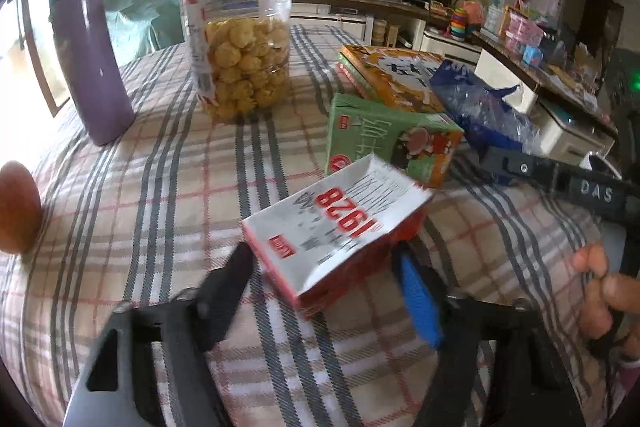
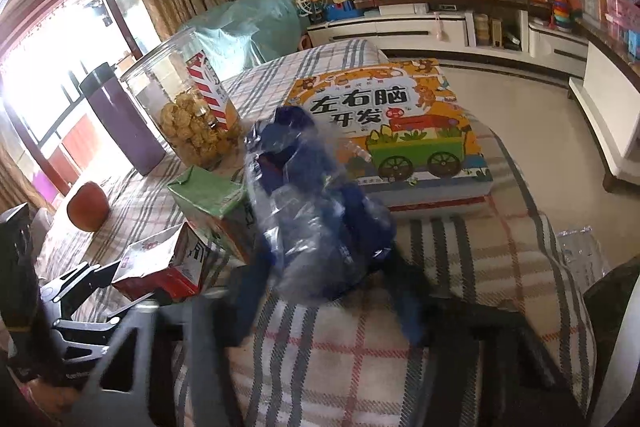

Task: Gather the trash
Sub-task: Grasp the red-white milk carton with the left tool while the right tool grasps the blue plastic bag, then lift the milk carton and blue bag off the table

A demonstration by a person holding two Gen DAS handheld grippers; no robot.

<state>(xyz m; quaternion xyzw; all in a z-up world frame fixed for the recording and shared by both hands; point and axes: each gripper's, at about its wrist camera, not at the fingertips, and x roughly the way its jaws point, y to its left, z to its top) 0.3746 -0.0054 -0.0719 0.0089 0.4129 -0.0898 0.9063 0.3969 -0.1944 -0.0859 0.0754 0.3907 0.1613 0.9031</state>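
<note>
A crushed red-and-white carton marked 1928 (image 1: 340, 227) lies on the plaid tablecloth (image 1: 160, 187). My left gripper (image 1: 324, 267) has a finger on each side of it, closed on it. Behind it lies a green carton (image 1: 384, 139). My right gripper (image 2: 328, 275) is shut on a crumpled blue-and-clear plastic wrapper (image 2: 316, 203), held above the table. The wrapper also shows in the left wrist view (image 1: 480, 107), with the right gripper's finger (image 1: 560, 183) beneath it. The red-and-white carton (image 2: 164, 267) and green carton (image 2: 208, 195) show at left in the right wrist view.
A clear jar of cookies (image 1: 240, 39), a purple tumbler (image 1: 88, 55) and a reddish round fruit (image 1: 16, 207) stand on the table. A children's book (image 2: 392, 135) lies at the far right. A TV stand (image 2: 440, 27) is beyond the table.
</note>
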